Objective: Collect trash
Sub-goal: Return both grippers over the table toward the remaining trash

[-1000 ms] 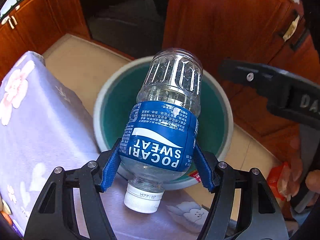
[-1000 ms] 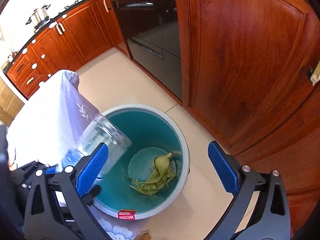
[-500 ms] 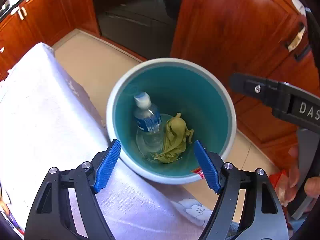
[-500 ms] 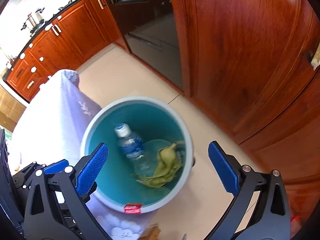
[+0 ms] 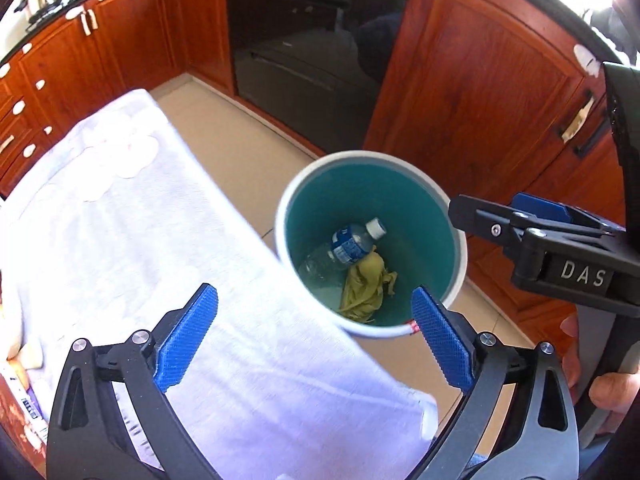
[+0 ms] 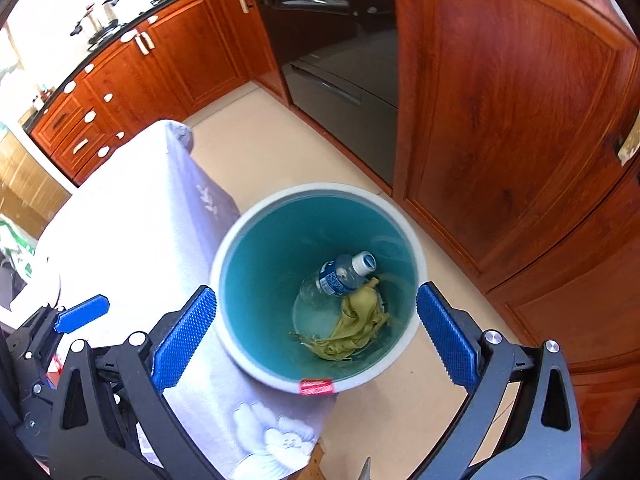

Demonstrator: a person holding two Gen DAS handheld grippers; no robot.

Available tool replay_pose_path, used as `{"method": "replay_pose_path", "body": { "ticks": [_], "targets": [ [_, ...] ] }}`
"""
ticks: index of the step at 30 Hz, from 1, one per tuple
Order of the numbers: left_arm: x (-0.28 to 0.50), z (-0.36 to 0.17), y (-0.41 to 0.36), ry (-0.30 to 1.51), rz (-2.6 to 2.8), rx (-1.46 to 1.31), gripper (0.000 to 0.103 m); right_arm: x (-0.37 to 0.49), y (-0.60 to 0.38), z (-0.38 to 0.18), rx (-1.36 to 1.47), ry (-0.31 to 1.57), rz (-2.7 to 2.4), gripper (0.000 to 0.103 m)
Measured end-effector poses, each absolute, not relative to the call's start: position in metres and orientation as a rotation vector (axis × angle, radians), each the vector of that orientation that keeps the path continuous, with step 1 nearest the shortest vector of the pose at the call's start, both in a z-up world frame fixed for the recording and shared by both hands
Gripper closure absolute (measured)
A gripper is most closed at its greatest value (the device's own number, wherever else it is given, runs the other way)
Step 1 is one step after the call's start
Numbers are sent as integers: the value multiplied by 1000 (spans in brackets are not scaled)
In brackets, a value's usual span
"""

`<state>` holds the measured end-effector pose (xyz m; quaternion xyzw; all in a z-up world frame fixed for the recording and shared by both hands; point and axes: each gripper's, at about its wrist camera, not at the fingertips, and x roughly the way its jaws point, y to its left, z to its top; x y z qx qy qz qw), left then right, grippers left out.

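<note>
Bottle [image 5: 354,242] lies inside the teal bin [image 5: 400,168], beside a yellow-green crumpled scrap [image 5: 366,288]. Your left gripper [image 5: 314,338] is opening its jaws with nothing between them; your right gripper [image 6: 316,338] stands wide and empty above the bin.

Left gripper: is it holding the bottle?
No. The left gripper has nothing between its opening jaws; the bottle lies inside the bin beside a yellow-green scrap.
</note>
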<state>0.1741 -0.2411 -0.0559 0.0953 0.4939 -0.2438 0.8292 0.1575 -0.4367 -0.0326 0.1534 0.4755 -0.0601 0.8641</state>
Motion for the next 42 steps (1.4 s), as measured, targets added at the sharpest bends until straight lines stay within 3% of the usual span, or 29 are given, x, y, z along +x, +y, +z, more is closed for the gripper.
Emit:
{"method": "replay_pose_path", "body": {
  "ticks": [21,31,42],
  "targets": [
    [89,-15,-41,935,-292,142,4,120,-243,22,63,912,214,7],
    [60,-32,57,948,-125,173,4,103,-140,19,-176,901,385,7],
    [47,-50,141,978,0,131,4,104,-89,4,-224,996,488,7]
  ]
}}
